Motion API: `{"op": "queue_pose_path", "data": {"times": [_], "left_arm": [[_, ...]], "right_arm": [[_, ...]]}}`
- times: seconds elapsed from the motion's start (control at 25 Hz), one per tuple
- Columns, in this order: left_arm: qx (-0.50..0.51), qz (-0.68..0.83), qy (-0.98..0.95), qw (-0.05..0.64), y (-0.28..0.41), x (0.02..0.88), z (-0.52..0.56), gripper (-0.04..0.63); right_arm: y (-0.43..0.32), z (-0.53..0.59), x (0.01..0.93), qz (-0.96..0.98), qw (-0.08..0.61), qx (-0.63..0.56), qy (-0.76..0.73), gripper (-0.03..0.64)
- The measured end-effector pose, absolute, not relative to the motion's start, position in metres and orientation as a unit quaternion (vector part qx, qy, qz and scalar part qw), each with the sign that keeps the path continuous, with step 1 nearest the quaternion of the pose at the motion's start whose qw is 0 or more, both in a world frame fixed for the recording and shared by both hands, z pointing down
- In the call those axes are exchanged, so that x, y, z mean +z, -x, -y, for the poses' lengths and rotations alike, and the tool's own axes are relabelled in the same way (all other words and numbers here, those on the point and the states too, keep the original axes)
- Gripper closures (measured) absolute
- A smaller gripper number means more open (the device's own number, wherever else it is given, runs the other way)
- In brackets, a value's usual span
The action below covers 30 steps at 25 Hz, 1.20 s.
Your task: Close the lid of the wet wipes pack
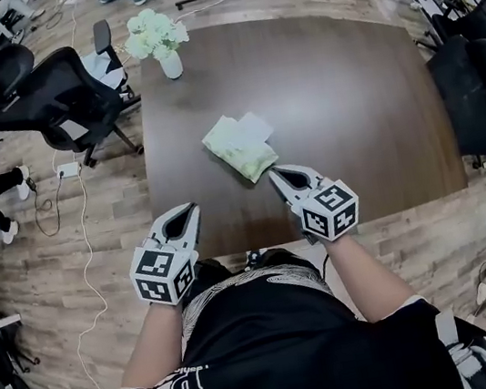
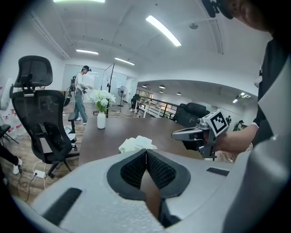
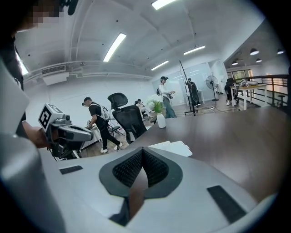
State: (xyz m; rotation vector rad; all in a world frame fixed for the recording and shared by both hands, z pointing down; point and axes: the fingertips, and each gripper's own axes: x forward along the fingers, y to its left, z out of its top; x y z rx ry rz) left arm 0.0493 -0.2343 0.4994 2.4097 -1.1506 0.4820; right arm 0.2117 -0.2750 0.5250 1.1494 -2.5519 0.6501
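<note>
A pale green wet wipes pack (image 1: 237, 148) lies near the middle of the dark wooden table (image 1: 347, 98), with its white lid flap (image 1: 253, 126) folded open toward the far side. The pack also shows ahead in the left gripper view (image 2: 134, 144) and its white lid in the right gripper view (image 3: 174, 148). My right gripper (image 1: 276, 175) is shut and empty, its tips just short of the pack's near corner. My left gripper (image 1: 190, 209) is shut and empty too, over the table's near edge, left of the pack.
A white vase of flowers (image 1: 160, 42) stands at the table's far left corner. Black office chairs (image 1: 50, 87) crowd the left side, and more dark chairs (image 1: 483, 84) stand on the right. Cables (image 1: 64, 200) trail over the wooden floor. People stand in the background.
</note>
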Motion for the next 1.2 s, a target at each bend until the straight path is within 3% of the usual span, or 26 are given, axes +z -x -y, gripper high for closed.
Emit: {"op": "queue_pose_path", "data": {"times": [0.48, 1.2], "left_arm": [[0.188, 0.414, -0.864, 0.219, -0.044, 0.51, 0.258, 0.575], [0.2, 0.396, -0.858, 0.259, -0.03, 0.535, 0.297, 0.575]], "right_arm": [[-0.24, 0.342, 0.565, 0.847, 0.131, 0.273, -0.437, 0.609], [-0.261, 0.421, 0.635, 0.802, 0.183, 0.33, -0.463, 0.531]]}}
